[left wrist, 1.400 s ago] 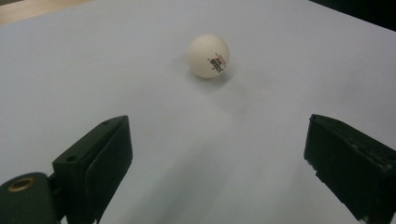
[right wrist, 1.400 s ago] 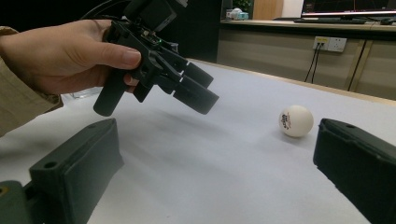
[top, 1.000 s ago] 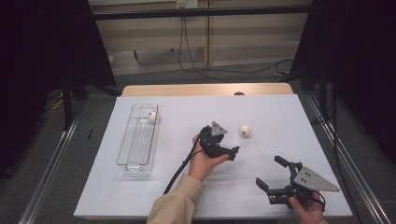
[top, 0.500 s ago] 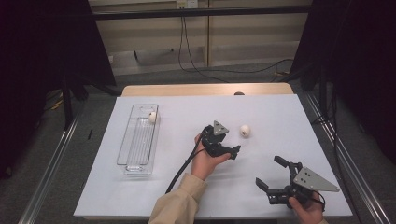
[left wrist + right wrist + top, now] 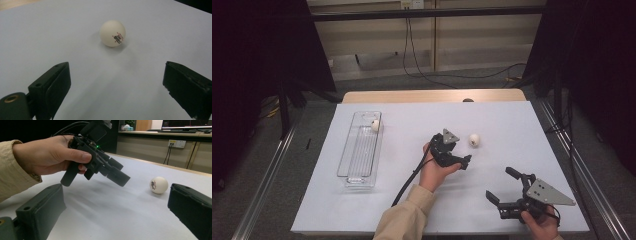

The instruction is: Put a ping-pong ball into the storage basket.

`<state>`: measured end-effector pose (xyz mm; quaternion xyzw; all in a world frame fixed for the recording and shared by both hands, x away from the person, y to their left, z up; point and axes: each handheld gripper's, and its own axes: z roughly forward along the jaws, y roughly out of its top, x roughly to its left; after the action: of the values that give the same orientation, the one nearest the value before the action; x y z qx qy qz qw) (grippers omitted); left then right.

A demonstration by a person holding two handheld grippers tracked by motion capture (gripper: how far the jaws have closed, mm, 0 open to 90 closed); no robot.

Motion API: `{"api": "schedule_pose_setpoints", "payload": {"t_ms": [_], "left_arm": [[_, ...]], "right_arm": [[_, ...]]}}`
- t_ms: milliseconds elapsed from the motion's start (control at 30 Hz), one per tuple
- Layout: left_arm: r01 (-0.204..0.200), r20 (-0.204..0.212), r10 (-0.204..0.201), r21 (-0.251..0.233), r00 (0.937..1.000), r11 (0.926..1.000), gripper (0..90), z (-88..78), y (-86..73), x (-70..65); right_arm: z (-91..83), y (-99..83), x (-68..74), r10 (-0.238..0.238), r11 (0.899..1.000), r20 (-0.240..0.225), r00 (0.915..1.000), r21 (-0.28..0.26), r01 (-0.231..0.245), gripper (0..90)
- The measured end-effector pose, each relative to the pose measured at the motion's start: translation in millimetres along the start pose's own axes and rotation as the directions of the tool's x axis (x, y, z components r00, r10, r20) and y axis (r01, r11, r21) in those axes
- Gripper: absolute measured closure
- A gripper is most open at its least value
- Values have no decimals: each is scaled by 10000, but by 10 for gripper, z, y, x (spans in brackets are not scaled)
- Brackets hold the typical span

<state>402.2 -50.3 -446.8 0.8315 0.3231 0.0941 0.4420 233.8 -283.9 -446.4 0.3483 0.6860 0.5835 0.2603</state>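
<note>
Left gripper (image 5: 460,161) hangs low over the white table (image 5: 512,130), jaws spread wide with nothing between them, aimed at the ball (image 5: 474,140) that sits loose on the bare surface just beyond its tips; in the left gripper view the ball (image 5: 112,33) lies ahead of the jaws and a little left of centre in the gap. Right gripper (image 5: 502,190) rests near the front edge, well apart from the ball, jaws also wide and empty. Away to the left lies a clear tray (image 5: 357,172) with a second ball (image 5: 375,125) at its far end, so the work in hand looks like carrying the loose ball over to join it. The main risk, as I judge it, is the table itself: it is flat and smooth and nothing stops a light ball from rolling, so any nudge could send it toward the far or right edge and off. Next comes the approach. If the left gripper goes in off-centre, one jaw would meet the ball first and push it aside rather than trap it. Closing too fast or above the ball's middle could squeeze it out forward, since a hard round shell gives the pads little to bite on. A weak pinch might also let it slip during the long carry across to the tray. Last, a drop from height into the tray could bounce the ball out or knock the one already there.
</note>
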Motion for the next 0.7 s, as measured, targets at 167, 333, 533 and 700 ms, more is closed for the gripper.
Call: {"api": "schedule_pose_setpoints", "payload": {"t_ms": [167,333,533,700], "left_arm": [[-5,-7,5,21,10000,10000,79,19,12,4],[-2,-57,2,-6,10000,10000,79,33,26,-3],[1,-37,-1,-10,10000,10000,79,56,49,-8],[63,-12,-63,-57,10000,10000,79,83,62,-19]], "right_arm": [[0,1,1,21,10000,1,10000,-9,-21,3],[-1,1,1,23,10000,-3,10000,-11,-23,3],[0,1,3,20,10000,-8,10000,-16,-20,3],[0,0,3,2,10000,-7,10000,9,-2,3]]}}
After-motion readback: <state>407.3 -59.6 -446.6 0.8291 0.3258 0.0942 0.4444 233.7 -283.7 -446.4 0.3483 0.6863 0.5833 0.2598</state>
